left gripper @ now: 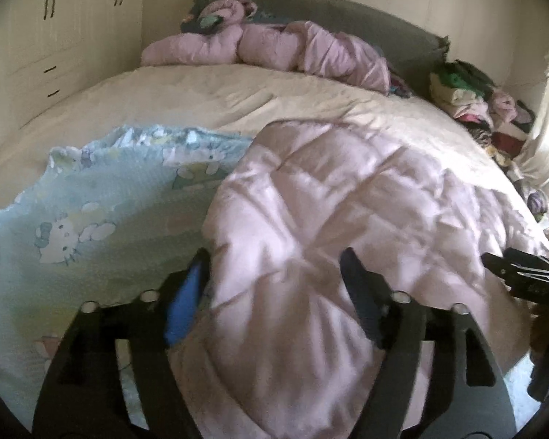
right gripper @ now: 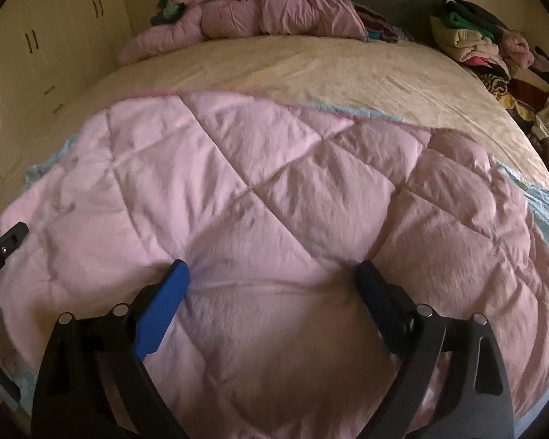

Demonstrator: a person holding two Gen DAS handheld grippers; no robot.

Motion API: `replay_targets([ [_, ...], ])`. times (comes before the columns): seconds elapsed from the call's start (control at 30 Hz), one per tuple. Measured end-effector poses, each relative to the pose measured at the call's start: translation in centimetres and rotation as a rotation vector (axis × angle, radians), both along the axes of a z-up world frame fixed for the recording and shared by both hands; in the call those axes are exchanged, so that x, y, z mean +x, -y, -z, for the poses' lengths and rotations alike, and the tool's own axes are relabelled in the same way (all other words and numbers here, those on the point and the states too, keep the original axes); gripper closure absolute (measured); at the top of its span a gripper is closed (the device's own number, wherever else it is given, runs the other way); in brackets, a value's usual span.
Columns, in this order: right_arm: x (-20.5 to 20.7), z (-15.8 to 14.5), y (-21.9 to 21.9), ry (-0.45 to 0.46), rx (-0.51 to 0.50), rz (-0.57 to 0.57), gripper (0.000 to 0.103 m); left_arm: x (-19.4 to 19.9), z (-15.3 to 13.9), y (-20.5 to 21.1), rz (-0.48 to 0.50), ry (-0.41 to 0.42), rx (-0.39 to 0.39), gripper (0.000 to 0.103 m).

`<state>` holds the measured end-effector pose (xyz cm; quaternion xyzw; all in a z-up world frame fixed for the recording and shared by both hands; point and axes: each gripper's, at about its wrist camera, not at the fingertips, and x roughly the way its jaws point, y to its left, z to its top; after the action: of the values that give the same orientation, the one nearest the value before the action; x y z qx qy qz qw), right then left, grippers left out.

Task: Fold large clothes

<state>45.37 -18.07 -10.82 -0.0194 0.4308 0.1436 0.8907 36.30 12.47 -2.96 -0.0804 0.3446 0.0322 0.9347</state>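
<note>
One pink quilted comforter (right gripper: 274, 197) lies folded on the near part of the bed (right gripper: 311, 69), its diamond stitching facing up. In the right wrist view its long axis runs left to right across the bed, with the far folded edge forming a line parallel to the headboard (left gripper: 347, 11). Beneath it, a light blue printed layer (left gripper: 102, 197) with cartoon cats spreads out to the left in the left wrist view and peeks out as a thin blue rim along the pink edges in the right wrist view; whether this is the comforter's other face or a separate sheet cannot be told.

Two hand-held grippers are present. The left hand-held gripper (left gripper: 274, 259) hovers over the pink fabric's left edge with jaws spread apart and nothing pinched between them. The right hand-held gripper (right gripper: 272, 274) stands wide over the middle of the near edge, its blue pads clear of the cloth.

Farther out, one crumpled pink bundle (left gripper: 274, 47) sits against the headboard, and one pile of mixed clothes (right gripper: 494, 55) rests at the far right corner. A cream wardrobe (left gripper: 55, 36) stands at the left.
</note>
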Motion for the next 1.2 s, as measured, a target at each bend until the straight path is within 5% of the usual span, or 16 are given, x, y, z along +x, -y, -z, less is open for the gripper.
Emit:
replay_targets([
  [0.13, -3.0, -2.6, 1.9, 0.063, 0.078, -0.007, 0.004, -1.4, -2.4, 0.9, 0.000, 0.048, 0.026, 0.009],
  [0.6, -11.9, -8.7, 8.1, 0.206, 0.223, -0.002, 0.004, -6.3, -5.9, 1.2, -0.022, 0.122, 0.035, 0.009],
  [1.2, -16.7, -7.5, 14.3, 0.197, 0.218, 0.144, 0.004, -8.7, -3.5, -0.5, -0.087, 0.057, 0.082, 0.009],
])
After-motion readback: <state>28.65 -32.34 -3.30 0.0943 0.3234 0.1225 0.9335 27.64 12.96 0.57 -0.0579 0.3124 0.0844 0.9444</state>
